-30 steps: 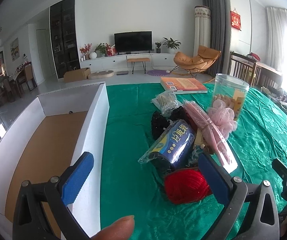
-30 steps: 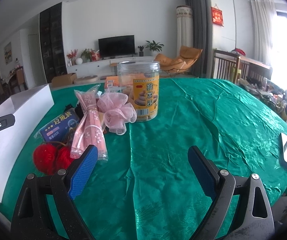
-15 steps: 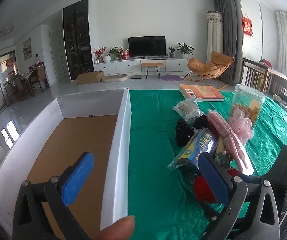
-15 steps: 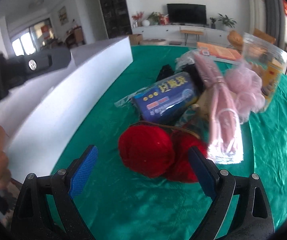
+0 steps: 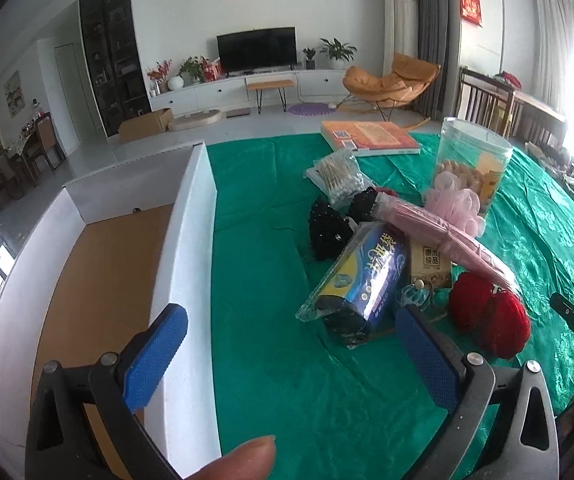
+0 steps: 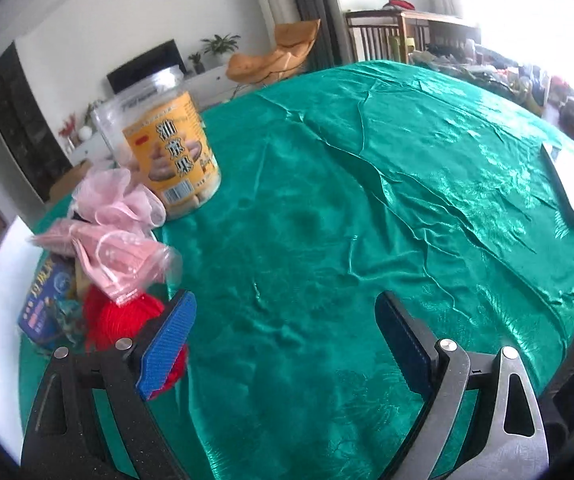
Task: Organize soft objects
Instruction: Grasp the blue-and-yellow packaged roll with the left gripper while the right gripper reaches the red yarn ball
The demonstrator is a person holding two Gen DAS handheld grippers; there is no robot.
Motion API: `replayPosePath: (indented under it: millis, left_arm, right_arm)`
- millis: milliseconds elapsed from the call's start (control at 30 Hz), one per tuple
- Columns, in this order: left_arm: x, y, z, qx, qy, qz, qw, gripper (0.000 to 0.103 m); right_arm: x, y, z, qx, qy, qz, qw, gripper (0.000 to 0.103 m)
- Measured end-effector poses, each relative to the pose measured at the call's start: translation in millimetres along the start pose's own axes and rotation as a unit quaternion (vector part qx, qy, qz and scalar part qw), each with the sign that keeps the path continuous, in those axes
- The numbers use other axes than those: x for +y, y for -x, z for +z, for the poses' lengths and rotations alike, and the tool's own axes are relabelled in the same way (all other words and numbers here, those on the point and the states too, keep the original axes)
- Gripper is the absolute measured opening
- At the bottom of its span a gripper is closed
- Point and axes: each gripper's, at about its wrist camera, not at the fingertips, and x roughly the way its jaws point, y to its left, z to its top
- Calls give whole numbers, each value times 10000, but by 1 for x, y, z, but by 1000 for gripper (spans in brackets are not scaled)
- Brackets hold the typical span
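A pile of objects lies on the green tablecloth [image 5: 279,360]: two red yarn balls [image 5: 487,316], a blue packaged roll [image 5: 367,276], a pink packaged bundle [image 5: 447,236], a pink mesh puff [image 5: 455,204] and black beaded items [image 5: 327,232]. My left gripper [image 5: 291,356] is open and empty, above the cloth between the white box [image 5: 183,240] and the pile. My right gripper [image 6: 287,336] is open and empty over bare cloth, its left finger just in front of the red yarn [image 6: 127,320]. The pink puff [image 6: 115,200] and pink bundle [image 6: 123,260] lie beyond it.
A clear plastic jar of snacks [image 5: 471,160] stands behind the pile; it also shows in the right wrist view [image 6: 167,140]. A bag of cotton swabs [image 5: 339,176] and an orange book [image 5: 367,138] lie farther back. A flat white item [image 6: 571,184] lies at the right.
My right gripper has swung from facing the red yarn and box to the right, over open cloth. My left gripper has shifted; the right gripper has left most of its view.
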Motion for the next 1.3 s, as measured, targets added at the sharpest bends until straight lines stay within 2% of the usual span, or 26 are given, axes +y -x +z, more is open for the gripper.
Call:
replayPosePath:
  millis: [167, 233, 300, 367, 467, 533, 667, 733, 867, 900, 933, 967, 1033, 1067, 1167, 1267, 1300]
  left_arm:
    - [-31, -54, 40, 615, -742, -35, 9953, 103]
    - [-41, -78, 52, 811, -807, -190, 9933, 103]
    - [-49, -106, 60, 1182, -755, -580, 9884, 103]
    - [-55, -135, 65, 1556, -721, -807, 9819, 103]
    - [-58, -171, 62, 2079, -814, -673, 9724, 103]
    - [-53, -183, 59, 2313, -639, -1001, 9656, 103]
    - [-42, -202, 48, 2773, -103, -1310, 9518, 103]
    - [-41, -204, 49, 2781, -91, -1277, 9520, 103]
    - [-51, -212, 49, 3039, -520, -1001, 9460, 102]
    - [-50, -210, 51, 3000, -467, -1046, 9470, 85]
    - [-48, -205, 52, 2946, -339, -1286, 9463, 71]
    - [-45, -198, 54, 2892, -265, -1377, 9469, 59]
    - [-38, -182, 55, 2736, -170, -1391, 9516, 58]
    - [-33, -171, 54, 2644, -119, -1520, 9523, 57]
    - [-18, -137, 51, 2421, 41, -1775, 9539, 57]
    - [0, -103, 53, 2116, 242, -1880, 9588, 57]
    - [7, -95, 54, 2035, 340, -1964, 9586, 57]
  right_arm:
    - [6, 4, -2, -27, 166, 99, 9998, 93]
    - [11, 1, -2, -47, 172, 149, 9997, 93]
    - [9, 2, -2, -89, 121, 180, 9997, 93]
    - [8, 6, -3, -128, 29, 220, 9997, 93]
    - [1, 9, -3, -184, -110, 284, 9994, 93]
    - [-1, 11, -2, -207, -175, 326, 9991, 93]
    - [-2, 8, -2, -132, -212, 379, 9990, 93]
    - [1, 5, -2, -54, -170, 448, 9988, 93]
    - [12, 4, -4, 43, 73, 807, 9967, 93]
    - [17, 4, -5, 78, 180, 903, 9957, 93]
    - [23, 3, -7, 105, 310, 968, 9948, 93]
    - [29, 2, -9, 127, 448, 1014, 9938, 93]
    - [41, 2, -12, 211, 695, 1200, 9901, 93]
    - [47, 1, -12, 299, 799, 1370, 9869, 93]
    - [68, -10, -7, 816, 1000, 1785, 9754, 93]
    - [94, -30, 0, 1336, 1262, 1815, 9661, 93]
    - [102, -40, 1, 1503, 1378, 1670, 9647, 93]
